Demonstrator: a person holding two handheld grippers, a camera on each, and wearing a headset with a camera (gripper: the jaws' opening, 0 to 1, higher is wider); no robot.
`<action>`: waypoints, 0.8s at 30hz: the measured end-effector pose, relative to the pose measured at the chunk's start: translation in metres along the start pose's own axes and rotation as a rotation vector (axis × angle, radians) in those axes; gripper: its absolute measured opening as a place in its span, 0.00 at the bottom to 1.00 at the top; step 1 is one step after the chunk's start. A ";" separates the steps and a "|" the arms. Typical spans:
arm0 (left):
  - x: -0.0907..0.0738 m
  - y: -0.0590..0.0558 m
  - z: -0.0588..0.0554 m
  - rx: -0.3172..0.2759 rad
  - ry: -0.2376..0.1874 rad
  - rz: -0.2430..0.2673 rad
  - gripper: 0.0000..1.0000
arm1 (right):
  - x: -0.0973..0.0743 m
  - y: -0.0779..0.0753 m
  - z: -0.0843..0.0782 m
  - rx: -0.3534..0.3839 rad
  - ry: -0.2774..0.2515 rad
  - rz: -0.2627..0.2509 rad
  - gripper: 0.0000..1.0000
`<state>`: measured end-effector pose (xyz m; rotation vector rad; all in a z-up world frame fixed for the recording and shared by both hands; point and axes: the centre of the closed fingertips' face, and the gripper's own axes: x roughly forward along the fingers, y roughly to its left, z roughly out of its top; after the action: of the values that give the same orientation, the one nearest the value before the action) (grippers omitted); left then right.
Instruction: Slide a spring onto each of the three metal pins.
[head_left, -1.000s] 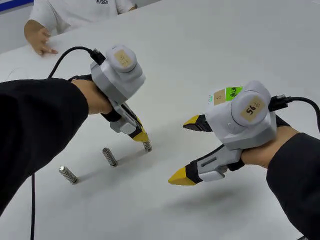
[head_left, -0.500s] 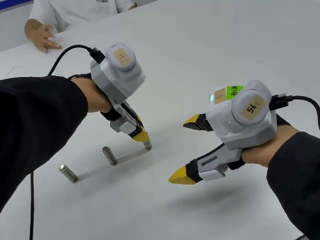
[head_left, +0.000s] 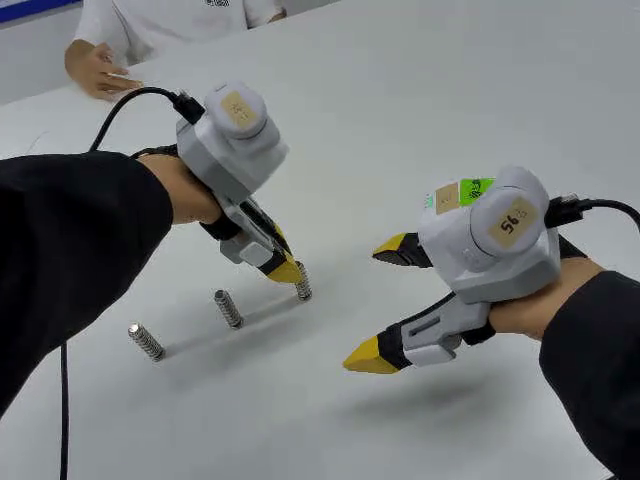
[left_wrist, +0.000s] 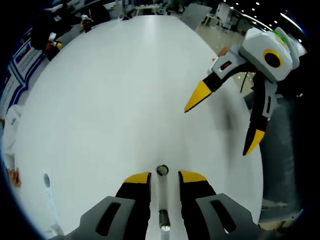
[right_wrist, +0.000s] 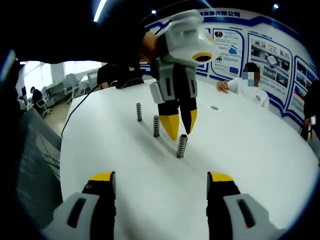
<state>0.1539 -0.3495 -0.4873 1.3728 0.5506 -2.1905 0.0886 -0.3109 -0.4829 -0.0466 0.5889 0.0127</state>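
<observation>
First spring (head_left: 303, 283): upright on the desk (head_left: 420, 90), its top right at the tips of the left claw (head_left: 285, 270). In the left gripper view it is seen end-on as a small ring (left_wrist: 162, 170) in the gap between the yellow tips.
Second spring (head_left: 229, 308): upright, just beside the left claw, on the side away from the right claw (head_left: 378, 300).
Third spring (head_left: 146, 341): upright, farther out along the same row, partly under the sleeve's edge.
Metal pins (head_left: 134, 329): hidden inside the coils. Only a shiny end tops the third spring.
Left claw: tilted down over the first spring, jaws a narrow gap apart. Contact with the coil is too fine to make out.
Right claw: jaws spread wide with nothing between them, well apart from the row and pointing towards it.
Far desk edge: a seated person, cut off by the frame, rests a hand (head_left: 100, 72) on the desk.
</observation>
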 end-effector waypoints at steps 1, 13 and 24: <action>-0.002 -0.001 -0.001 0.000 -0.006 0.003 0.22 | 0.000 0.001 0.000 0.001 0.001 0.002 0.75; -0.024 -0.004 -0.008 -0.034 -0.108 0.060 0.28 | 0.003 0.003 -0.006 0.002 0.018 0.015 0.75; -0.051 -0.010 -0.022 -0.098 -0.259 0.136 0.31 | 0.008 0.009 -0.013 0.002 0.040 0.032 0.75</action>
<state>0.1824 -0.3195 -0.4489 1.0243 0.4482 -2.1564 0.0873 -0.3025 -0.4985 -0.0356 0.6301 0.0428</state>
